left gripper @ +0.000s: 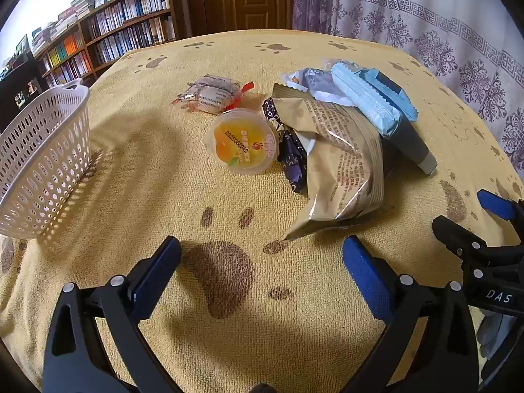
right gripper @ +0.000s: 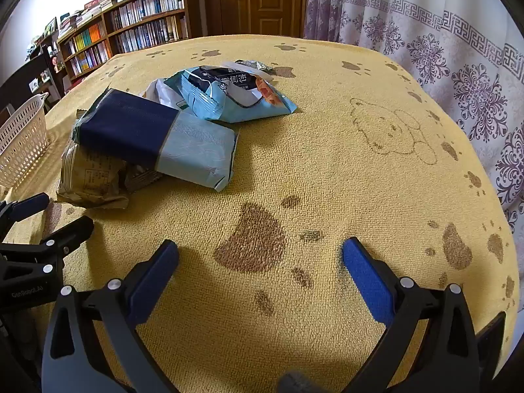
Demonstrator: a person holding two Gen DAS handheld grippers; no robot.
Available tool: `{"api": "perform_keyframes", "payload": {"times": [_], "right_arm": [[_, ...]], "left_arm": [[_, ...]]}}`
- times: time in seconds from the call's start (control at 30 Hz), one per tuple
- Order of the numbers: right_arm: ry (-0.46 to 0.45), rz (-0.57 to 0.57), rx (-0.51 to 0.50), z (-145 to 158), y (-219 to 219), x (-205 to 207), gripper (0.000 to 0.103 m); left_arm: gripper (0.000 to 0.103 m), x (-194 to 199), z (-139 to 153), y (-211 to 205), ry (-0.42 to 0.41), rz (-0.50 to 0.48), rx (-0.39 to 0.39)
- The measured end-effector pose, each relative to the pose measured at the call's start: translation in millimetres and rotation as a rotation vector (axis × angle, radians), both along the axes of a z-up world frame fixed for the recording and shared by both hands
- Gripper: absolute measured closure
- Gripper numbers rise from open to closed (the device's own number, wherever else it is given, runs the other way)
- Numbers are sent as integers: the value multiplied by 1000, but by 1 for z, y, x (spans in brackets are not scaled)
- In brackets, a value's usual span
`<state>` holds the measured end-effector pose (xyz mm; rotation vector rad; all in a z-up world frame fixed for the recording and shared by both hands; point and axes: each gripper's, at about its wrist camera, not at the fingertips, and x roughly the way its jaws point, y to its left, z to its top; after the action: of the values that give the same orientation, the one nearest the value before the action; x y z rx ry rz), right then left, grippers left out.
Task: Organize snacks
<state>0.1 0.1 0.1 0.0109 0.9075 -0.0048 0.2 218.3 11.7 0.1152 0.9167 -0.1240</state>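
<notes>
Bookshelves and a wooden door at the back, patterned curtain on the right, and everything sits on a yellow paw-print blanket (left gripper: 157, 170) so the surface is soft and a bit grippy. From the left wrist cam my left gripper (left gripper: 262, 258) is spread wide with nothing in it, hovering short of the pile. White perforated basket (left gripper: 42, 160) is off to the left, looks empty from what I can see. Jelly cup (left gripper: 243, 142) lies tipped on its side mid-blanket, touching a dark blue wrapped candy (left gripper: 291, 154); I reckon it's rigid but round and slick, so I'd pinch across the rim, not the foil lid. Tan crinkly bag (left gripper: 340, 163) is puffy and light, probably slides under pressure, so I'd grab the crimped seam. Small clear-wrapped sweets (left gripper: 209, 95) sit apart behind the cup. My right gripper (left gripper: 471, 226) pokes in at the right edge. Over on the right wrist cam it (right gripper: 260, 258) is also spread open over bare blanket, holding nothing. Light blue and navy pack (right gripper: 163, 144) leans on top of the tan bag, looks firm and blocky, easiest to clamp across its short side. Behind it a light blue bag (right gripper: 229, 95) lies flat, floppy, take a corner
</notes>
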Motion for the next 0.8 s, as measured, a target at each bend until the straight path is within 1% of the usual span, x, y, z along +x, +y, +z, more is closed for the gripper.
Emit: {"api": "perform_keyframes", "payload": {"times": [0.8], "right_arm": [[4, 17, 4, -1, 1, -2, 5]], "left_arm": [[2, 0, 0, -1, 3, 0, -6]]}}
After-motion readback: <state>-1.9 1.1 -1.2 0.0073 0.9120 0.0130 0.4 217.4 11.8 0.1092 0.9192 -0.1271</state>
